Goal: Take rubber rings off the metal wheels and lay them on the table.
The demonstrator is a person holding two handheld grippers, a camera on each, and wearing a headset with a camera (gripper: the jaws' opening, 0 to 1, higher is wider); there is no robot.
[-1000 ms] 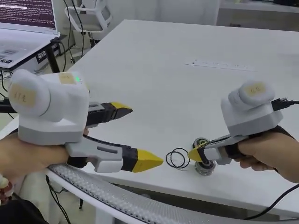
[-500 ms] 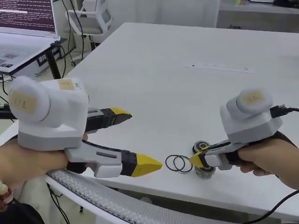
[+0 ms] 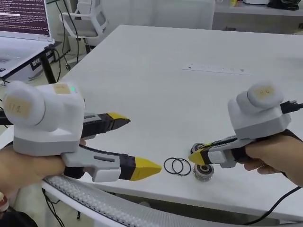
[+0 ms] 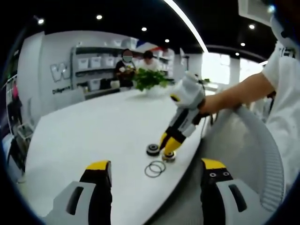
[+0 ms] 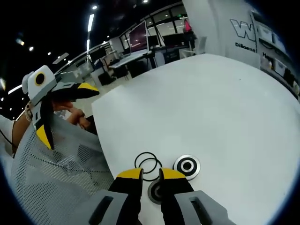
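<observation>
Two thin black rubber rings (image 3: 177, 166) lie overlapping on the white table (image 3: 156, 80) near its front edge. Right of them stand two metal wheels, a near one (image 3: 203, 171) and a far one (image 3: 197, 148). My right gripper (image 3: 195, 156) hovers just over the near wheel (image 5: 154, 191), jaws almost together with nothing visible between them. The rings (image 5: 149, 165) and the far wheel (image 5: 187, 165) lie just ahead of it. My left gripper (image 3: 137, 144) is held wide open left of the rings (image 4: 154, 168), clear of them, facing the right gripper (image 4: 170, 143).
A grey mesh chair back (image 3: 109, 201) curves along the table's front edge below the grippers. A laptop (image 3: 21, 19) sits on a desk at far left. A thin strip (image 3: 215, 70) lies mid-table. People stand at the far end (image 4: 136, 58).
A second ring now lies on the table beside the first. The right gripper tip has drawn back from the rings to above the near wheel. The left gripper stayed open.
</observation>
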